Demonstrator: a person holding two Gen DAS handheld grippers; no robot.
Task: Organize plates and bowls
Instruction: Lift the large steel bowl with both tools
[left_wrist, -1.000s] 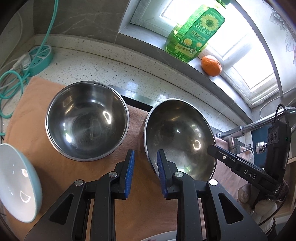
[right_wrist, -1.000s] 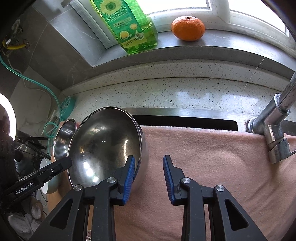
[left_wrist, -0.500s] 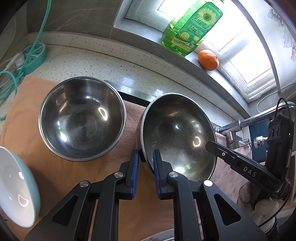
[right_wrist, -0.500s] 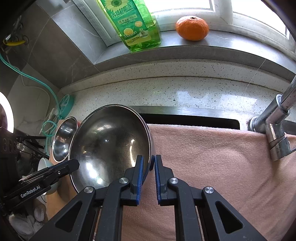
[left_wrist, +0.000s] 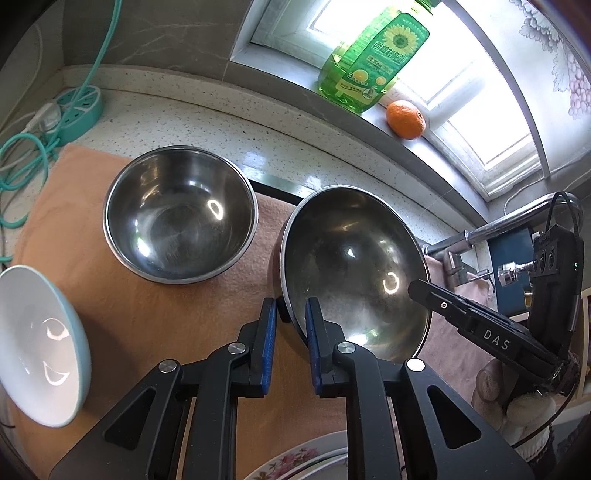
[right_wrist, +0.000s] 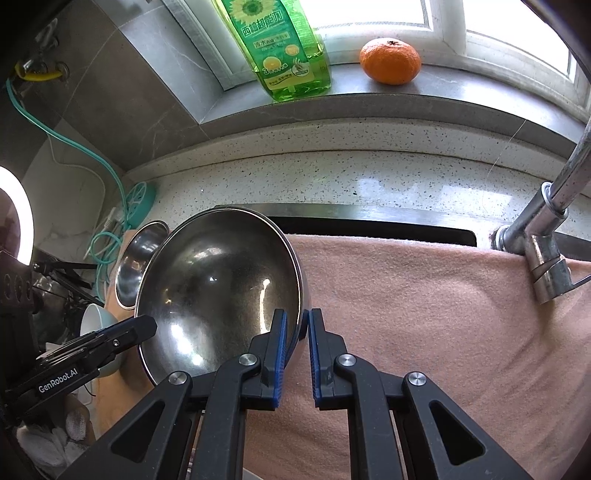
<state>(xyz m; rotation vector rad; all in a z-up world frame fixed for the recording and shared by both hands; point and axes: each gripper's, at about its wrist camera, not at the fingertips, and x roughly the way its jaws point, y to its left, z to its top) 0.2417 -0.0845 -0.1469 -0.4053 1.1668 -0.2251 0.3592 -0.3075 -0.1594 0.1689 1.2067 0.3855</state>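
A large steel bowl (left_wrist: 354, 266) is held over the pink towel (right_wrist: 424, 314) by both grippers. My left gripper (left_wrist: 291, 308) is shut on its near-left rim, one pad inside and one outside. My right gripper (right_wrist: 297, 319) is shut on the opposite rim of the same bowl (right_wrist: 221, 295), which looks tilted. A smaller steel bowl (left_wrist: 181, 214) rests on the orange towel to the left, apart from the big one. A white bowl with a light-blue outside (left_wrist: 37, 343) lies tilted at the far left. The rim of a floral plate (left_wrist: 306, 458) shows under my left gripper.
A green dish-soap bottle (right_wrist: 280, 48) and an orange (right_wrist: 389, 61) stand on the windowsill. The chrome faucet (right_wrist: 543, 251) rises at the right. A teal power strip (left_wrist: 79, 110) with coiled cable lies on the speckled counter at the far left. A gloved hand (left_wrist: 517, 402) holds the right gripper.
Both grippers went from open beside the big bowl's rim to shut on it. The bowl and both hands have scarcely shifted since the jaws closed.
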